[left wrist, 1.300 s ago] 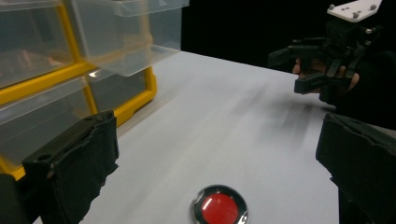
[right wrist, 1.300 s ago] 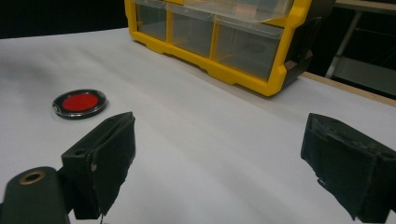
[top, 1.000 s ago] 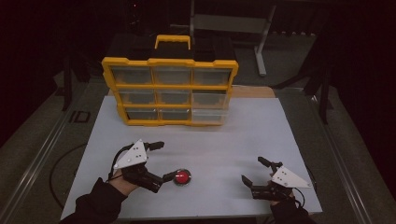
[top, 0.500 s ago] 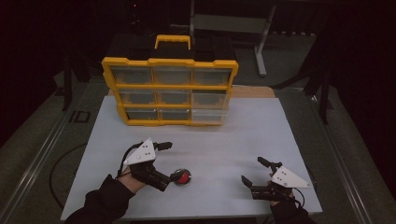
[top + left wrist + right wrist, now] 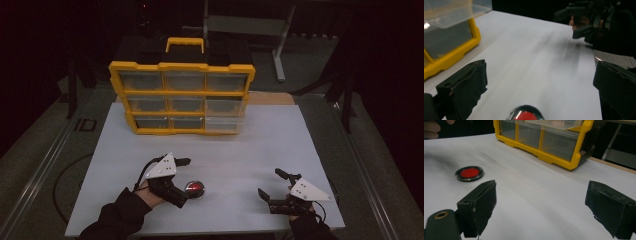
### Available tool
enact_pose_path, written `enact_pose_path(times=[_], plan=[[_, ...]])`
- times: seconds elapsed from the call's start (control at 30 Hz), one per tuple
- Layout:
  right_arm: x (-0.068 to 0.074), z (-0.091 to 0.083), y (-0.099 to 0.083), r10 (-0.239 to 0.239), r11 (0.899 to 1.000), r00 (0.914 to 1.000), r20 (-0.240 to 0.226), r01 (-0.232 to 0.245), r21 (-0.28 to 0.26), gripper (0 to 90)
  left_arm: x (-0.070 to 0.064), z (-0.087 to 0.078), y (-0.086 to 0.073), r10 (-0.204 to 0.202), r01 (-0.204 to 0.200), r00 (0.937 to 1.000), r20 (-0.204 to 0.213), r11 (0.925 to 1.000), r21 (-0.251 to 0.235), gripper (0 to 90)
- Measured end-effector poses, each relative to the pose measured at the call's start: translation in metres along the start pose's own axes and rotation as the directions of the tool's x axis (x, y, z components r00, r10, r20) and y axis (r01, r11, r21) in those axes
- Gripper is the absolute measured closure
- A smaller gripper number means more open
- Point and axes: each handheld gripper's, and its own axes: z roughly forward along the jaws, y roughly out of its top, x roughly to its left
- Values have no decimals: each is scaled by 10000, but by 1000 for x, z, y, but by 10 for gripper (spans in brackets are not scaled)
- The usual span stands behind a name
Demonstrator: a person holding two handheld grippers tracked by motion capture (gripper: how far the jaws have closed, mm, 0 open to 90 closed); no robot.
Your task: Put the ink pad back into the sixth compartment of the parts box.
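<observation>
A small round disc (image 5: 195, 188) with a red centre and a dark shiny rim lies on the white table top (image 5: 240, 150), near the front. My left gripper (image 5: 184, 181) stands open right beside it, one jaw behind the disc and one in front of it. In the left gripper view the disc (image 5: 525, 116) sits low between the two wide-apart jaws of the left gripper (image 5: 540, 75), touching neither. My right gripper (image 5: 270, 183) rests open at the front right, holding nothing. In the right gripper view the disc (image 5: 469, 173) lies far to the left of the right gripper (image 5: 541, 195).
A yellow drawer organiser (image 5: 182, 100) with clear drawers and a top handle stands at the back of the table. Its bottom right drawer (image 5: 225, 122) juts out a little. Bare white surface lies between the two grippers. Dark floor and a metal stand (image 5: 280, 45) lie beyond.
My left gripper has slid right towards the disc, which now lies between its open jaws. The disc and my right gripper have stayed where they were.
</observation>
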Motion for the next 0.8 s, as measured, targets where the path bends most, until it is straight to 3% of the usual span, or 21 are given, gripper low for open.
enact_pose_path(times=[0.33, 0.47, 0.63, 0.8], plan=[[0, 0, -1, 26, 10000, 10000, -57, -25, 77, 102, 5, 13, -14, -259, 246, 9995, 180, 9971, 714, 0], [0, 1, -1, 17, 10000, 10000, -82, -16, 82, 102, 6, 19, -20, -95, 84, 9999, 105, 9949, 1003, 0], [0, 1, -2, 19, 10000, 10000, -95, -18, 94, 102, 6, 25, -28, 118, -160, 9996, 274, 9873, 1580, 0], [1, 1, -1, 23, 9999, 9999, -109, -21, 118, 102, 7, 33, -34, 294, -353, 9991, 292, 9725, 2302, 0]])
